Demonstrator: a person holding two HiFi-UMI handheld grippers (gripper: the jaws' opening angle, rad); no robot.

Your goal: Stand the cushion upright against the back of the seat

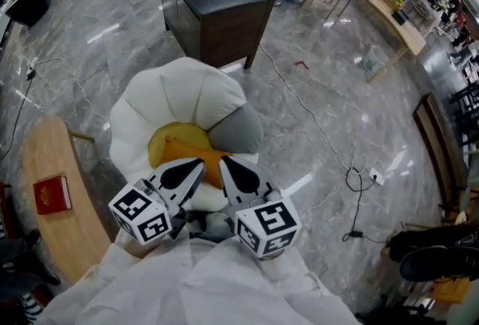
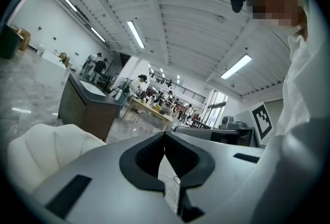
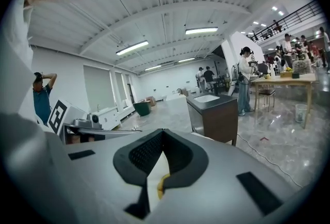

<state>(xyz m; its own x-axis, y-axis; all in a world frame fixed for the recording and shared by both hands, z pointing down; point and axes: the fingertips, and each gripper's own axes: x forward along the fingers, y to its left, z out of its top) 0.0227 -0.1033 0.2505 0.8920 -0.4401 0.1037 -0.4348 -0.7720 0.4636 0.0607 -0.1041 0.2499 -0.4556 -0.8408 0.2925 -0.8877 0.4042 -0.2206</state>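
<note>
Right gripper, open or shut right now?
Shut. In the right gripper view the right gripper's jaw tips meet with nothing clamped between them; the yellow cushion only shows through the opening behind them.

1 chair (image 1: 179, 87), 1 yel. cushion (image 1: 176, 140), 2 grippers (image 1: 200, 164) (image 1: 223, 159)

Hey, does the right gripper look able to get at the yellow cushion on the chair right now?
Probably yes. The right gripper sits right by the yellow cushion on the white chair, with nothing between them; its jaws are shut, so they must open first.
</note>
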